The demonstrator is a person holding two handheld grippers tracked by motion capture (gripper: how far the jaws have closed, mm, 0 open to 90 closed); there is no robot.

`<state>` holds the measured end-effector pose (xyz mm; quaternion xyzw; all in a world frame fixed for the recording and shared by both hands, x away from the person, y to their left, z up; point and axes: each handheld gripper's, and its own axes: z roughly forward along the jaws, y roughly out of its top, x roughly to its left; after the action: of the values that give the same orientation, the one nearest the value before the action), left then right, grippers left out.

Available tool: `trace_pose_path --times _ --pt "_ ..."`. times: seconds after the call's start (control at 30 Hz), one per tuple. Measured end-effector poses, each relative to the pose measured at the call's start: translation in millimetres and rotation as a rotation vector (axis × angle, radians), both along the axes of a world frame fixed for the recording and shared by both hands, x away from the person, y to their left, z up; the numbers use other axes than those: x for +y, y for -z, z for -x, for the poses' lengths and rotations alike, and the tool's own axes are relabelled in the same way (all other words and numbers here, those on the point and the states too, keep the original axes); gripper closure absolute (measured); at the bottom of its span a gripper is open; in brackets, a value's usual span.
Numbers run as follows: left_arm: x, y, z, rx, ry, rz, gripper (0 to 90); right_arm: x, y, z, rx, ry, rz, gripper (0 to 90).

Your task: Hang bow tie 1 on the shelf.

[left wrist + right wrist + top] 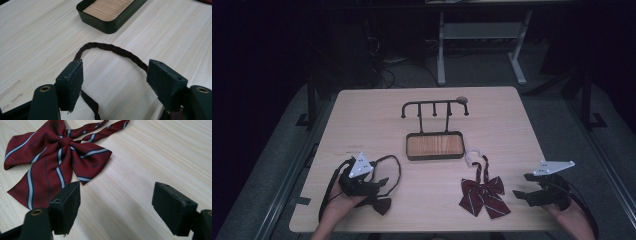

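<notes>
Here, on a pale wood-grain table (377, 115) in a dim room, the left gripper (379, 186) hovers wide-jawed over a dark bow tie (382, 204) partly hidden near the front left corner, while the right gripper (523, 189), wide-jawed and empty, flanks a striped maroon bow tie (482, 194) near the front edge.

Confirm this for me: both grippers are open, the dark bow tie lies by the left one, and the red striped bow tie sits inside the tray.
One thing is wrong: the red striped bow tie is not inside the tray. The high view shows it flat on the table, nearer the person than the tray, beside the right gripper. The rest holds: both grippers are open, and the dark bow tie lies by the left gripper.
</notes>
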<state>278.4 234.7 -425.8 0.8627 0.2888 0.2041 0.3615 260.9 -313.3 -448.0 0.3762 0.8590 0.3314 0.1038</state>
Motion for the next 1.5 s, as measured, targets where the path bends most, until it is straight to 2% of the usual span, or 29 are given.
trace_pose_path --times 0.5,0.9,1.07,1.27,1.5 --pt "-0.3 0.4 3.3 0.0 0.005 -0.007 29.9 9.2 -3.6 -2.1 0.003 -0.02 -0.01 19.3" --pt "2.0 -0.5 3.1 0.001 -0.003 -0.003 29.9 21.1 -13.3 -7.2 0.035 -0.033 -0.012 19.0" --pt "1.0 -0.7 2.0 0.002 -0.002 -0.002 29.9 26.2 -21.3 -11.3 0.037 -0.052 0.009 21.6" --pt "0.8 -1.1 2.4 -0.004 -0.001 -0.001 29.9 32.1 -27.4 -16.2 0.065 -0.068 0.004 25.8" --pt "0.4 -1.7 3.4 -0.007 0.002 -0.004 29.9 40.9 -34.4 -21.4 0.066 -0.093 0.023 29.2"
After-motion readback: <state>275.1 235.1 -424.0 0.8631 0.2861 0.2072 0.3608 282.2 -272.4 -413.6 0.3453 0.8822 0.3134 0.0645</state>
